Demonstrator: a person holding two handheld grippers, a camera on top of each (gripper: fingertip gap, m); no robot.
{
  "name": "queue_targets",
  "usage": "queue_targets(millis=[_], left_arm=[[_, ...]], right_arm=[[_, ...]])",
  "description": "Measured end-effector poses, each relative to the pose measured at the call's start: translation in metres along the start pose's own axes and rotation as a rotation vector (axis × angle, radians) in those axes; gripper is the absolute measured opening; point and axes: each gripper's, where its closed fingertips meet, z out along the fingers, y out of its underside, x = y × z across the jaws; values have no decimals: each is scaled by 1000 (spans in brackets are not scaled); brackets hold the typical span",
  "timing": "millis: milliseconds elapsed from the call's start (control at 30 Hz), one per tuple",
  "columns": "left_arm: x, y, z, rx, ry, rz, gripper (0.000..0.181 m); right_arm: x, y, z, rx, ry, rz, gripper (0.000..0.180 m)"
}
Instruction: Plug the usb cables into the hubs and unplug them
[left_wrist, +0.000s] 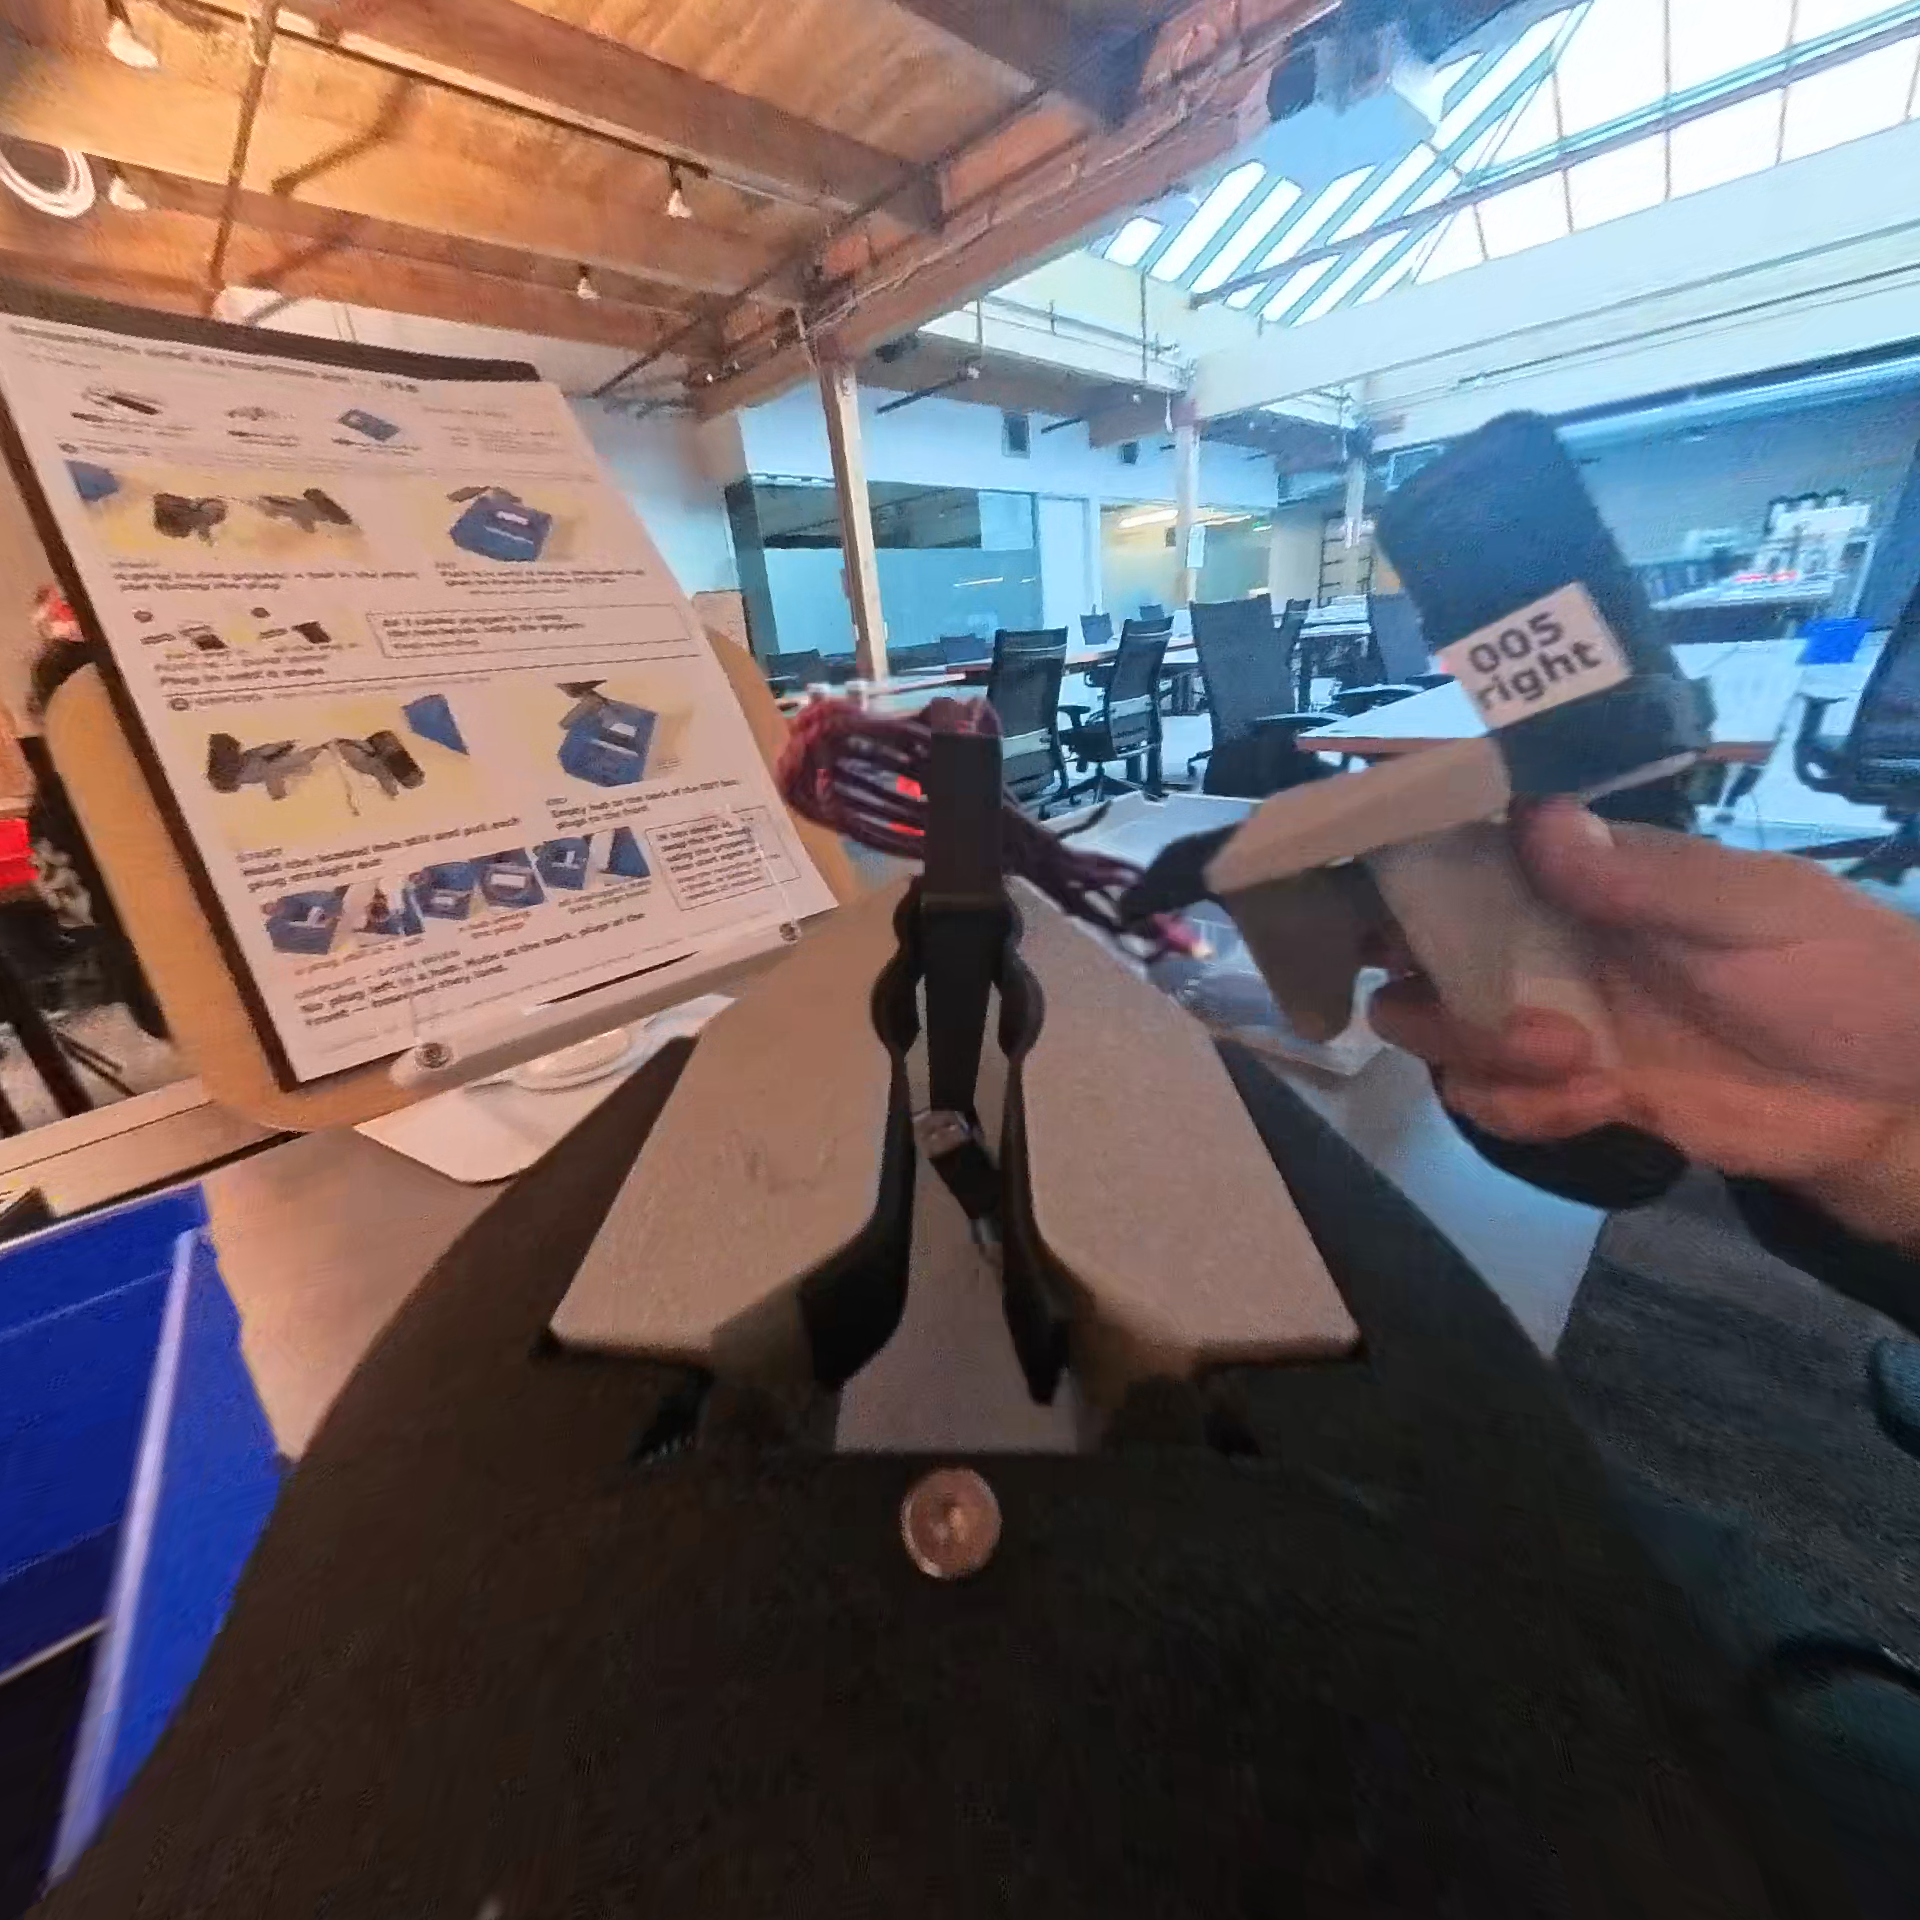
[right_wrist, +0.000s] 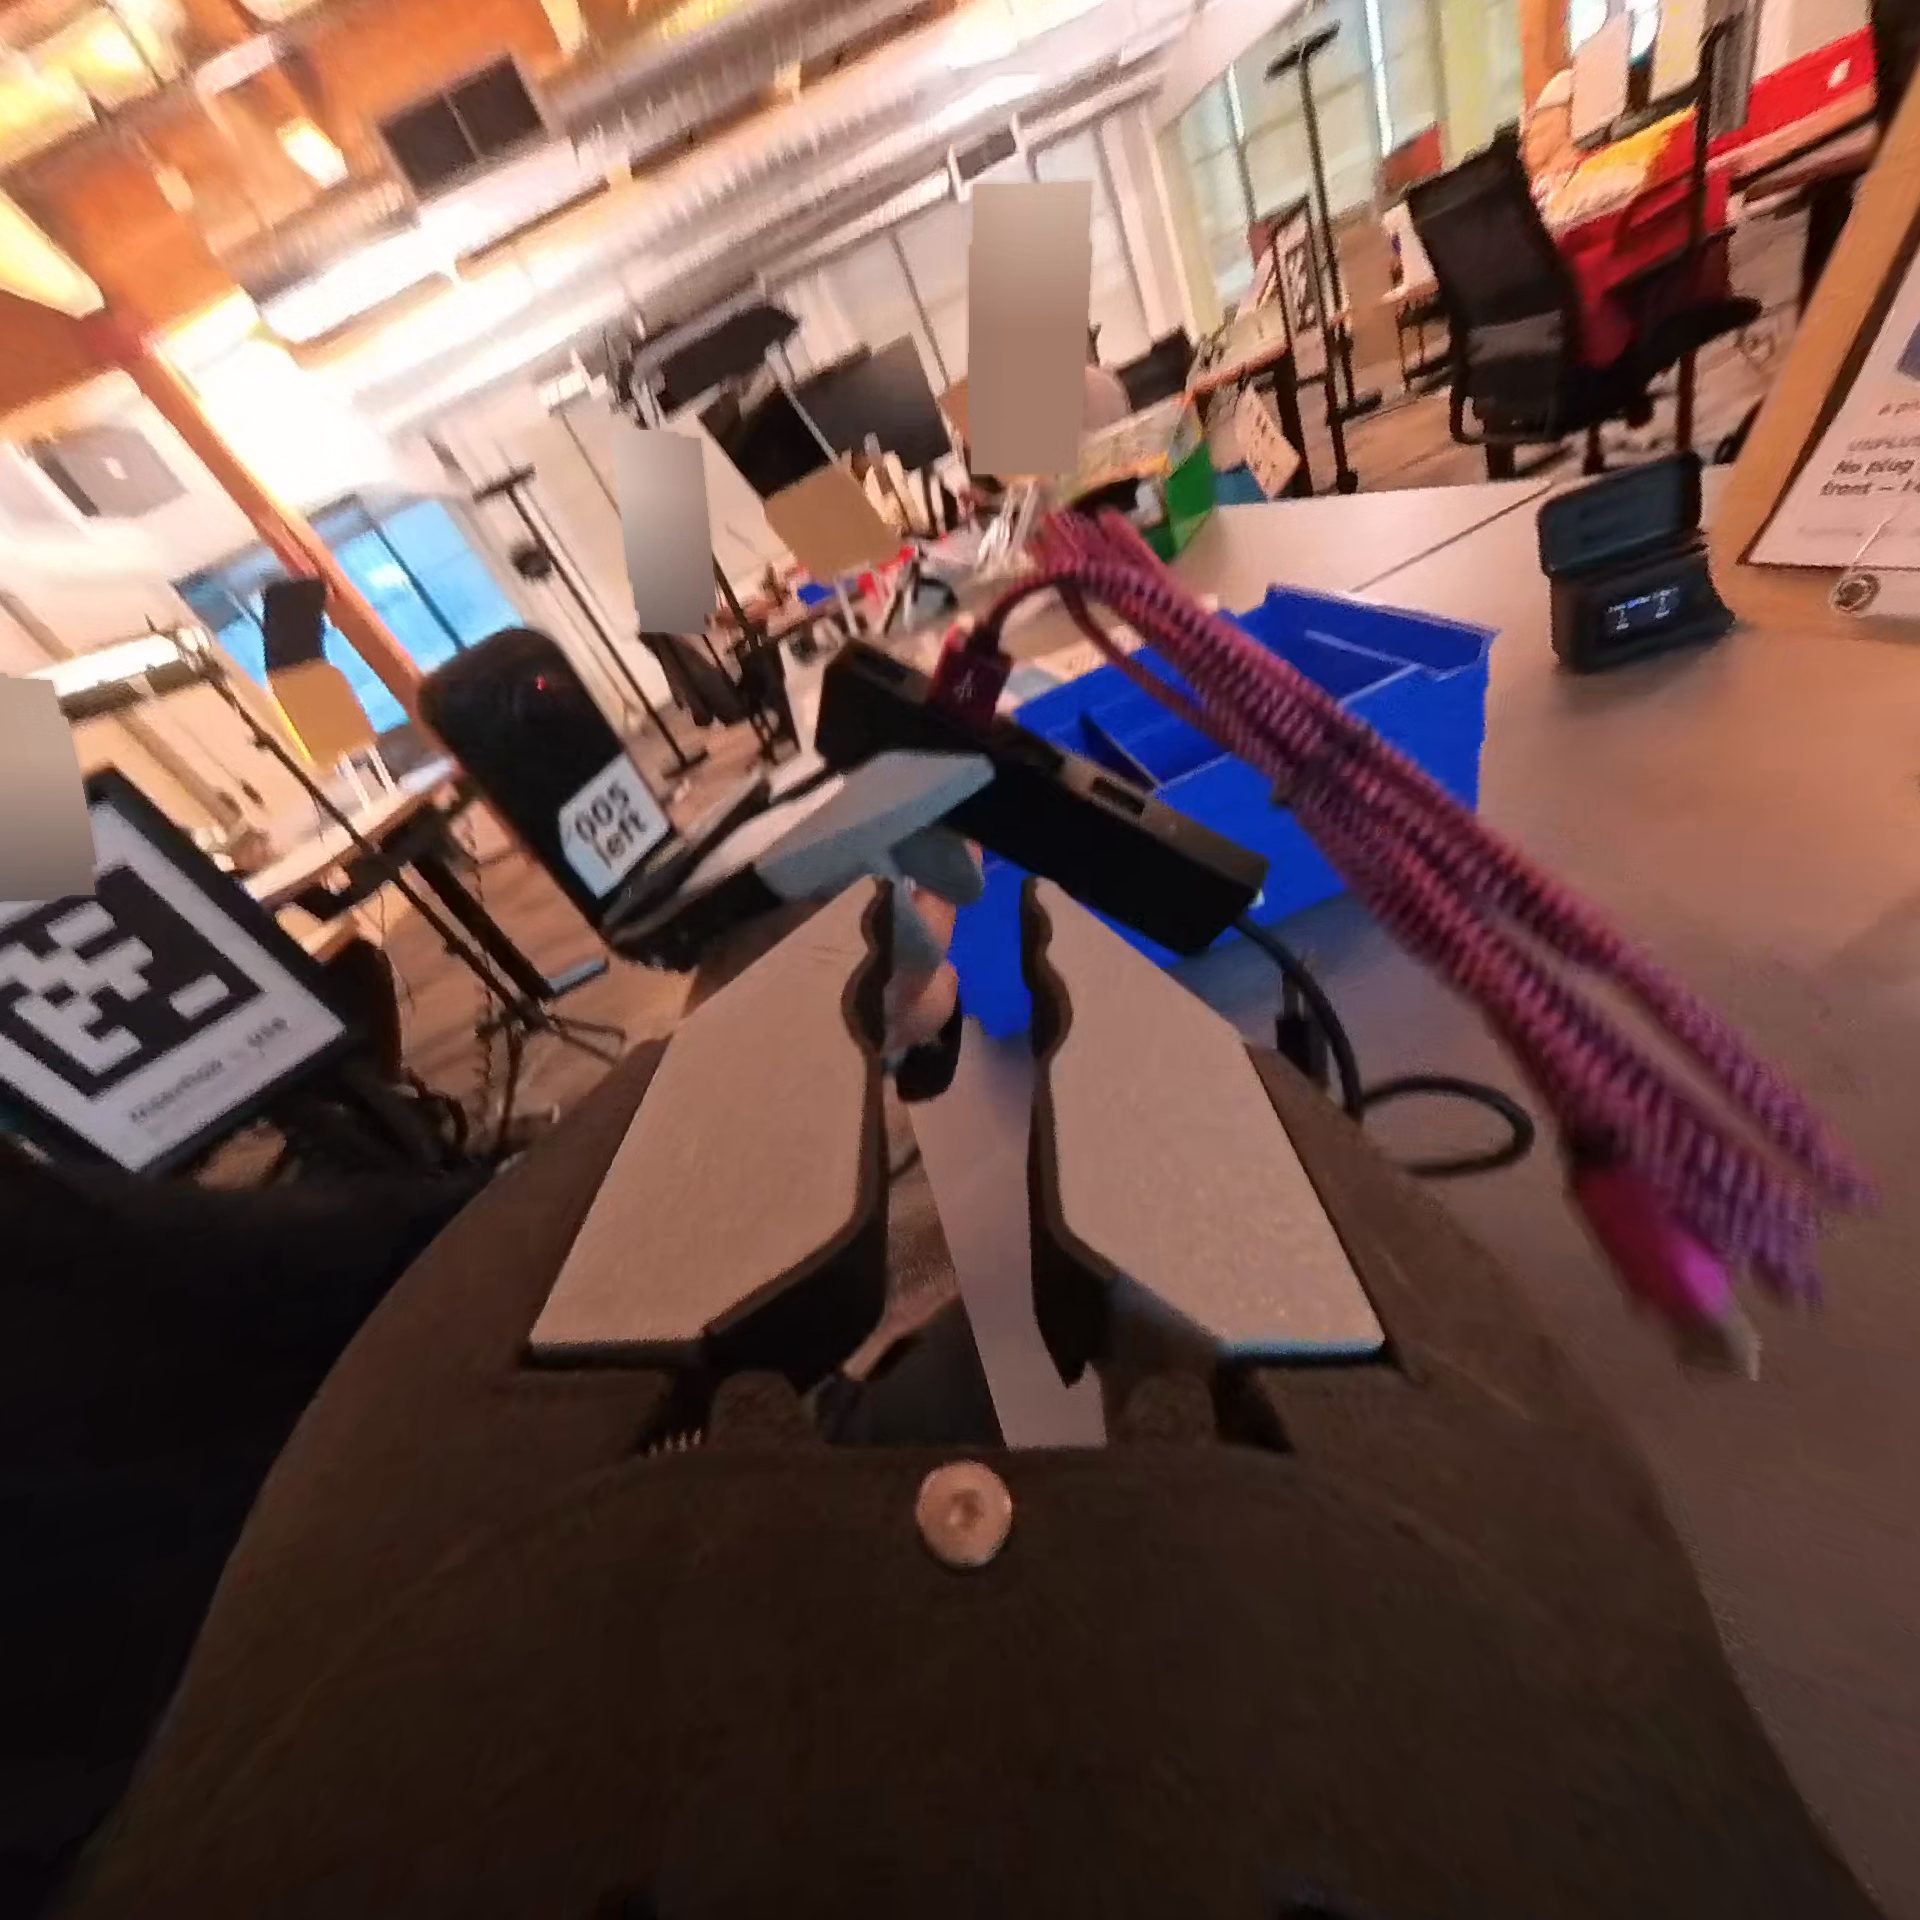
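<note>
My left gripper (left_wrist: 961, 920) is shut on a black USB hub (left_wrist: 961, 810), seen end-on and lifted above the table. In the right wrist view the hub (right_wrist: 1049, 821) is held near its middle by the left gripper (right_wrist: 894, 800). A purple plug (right_wrist: 971, 675) sits in a port on the hub's top. Its purple braided cables (right_wrist: 1455, 894) hang blurred to the right, with a loose plug (right_wrist: 1683, 1278) at the end. The cables also show behind the hub in the left wrist view (left_wrist: 862, 769). My right gripper (right_wrist: 951, 914) is open and empty, just short of the hub. A hand holds it (left_wrist: 1174, 883).
A blue bin (right_wrist: 1299, 727) stands on the grey table (right_wrist: 1610, 883) under the hub, and also shows in the left wrist view (left_wrist: 104, 1403). An instruction sheet on a stand (left_wrist: 364, 675) is at the left. A small black device with a display (right_wrist: 1631, 582) sits farther back. The hub's black cord (right_wrist: 1340, 1049) loops on the table. My hands' fingertips stand some 4 centimetres from each other.
</note>
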Motion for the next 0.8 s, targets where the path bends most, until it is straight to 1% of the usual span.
queue_targets(millis=[100,167,233,267,300,367,433,467,567,633,700,800], left_arm=[[18,5,6,2,51,-3,8],[28,4,8,14,91,-27,8],[34,1,9,18,138,-80,8],[38,0,8,13,184,-130,8],[43,-2,7,7,254,-202,8],[51,-4,4,-7,382,-358,8],[54,-1,3,-15,450,-444,8],[56,1,3,-20,484,-476,8],[64,4,5,-24,551,-550,8],[67,8,6,-37,558,-549,8],[70,12,7,-55,564,-536,9],[70,10,8,-42,565,-556,8]], right_arm=[[6,-6,-2,46,59,-41,19],[9,-5,-3,25,102,-129,12],[8,-5,-5,2,111,-269,20],[6,-8,-7,7,103,-350,22],[3,-11,-10,18,85,-418,20],[-4,-15,-18,24,32,-481,13],[-19,-11,-25,9,-103,-474,15],[-23,-7,-27,-11,-154,-452,10],[-15,-6,-26,-23,-153,-385,10],[-9,-1,-23,-48,-144,-361,6],[-10,3,-21,-47,-165,-353,10],[-12,2,-18,-6,-191,-315,10]])
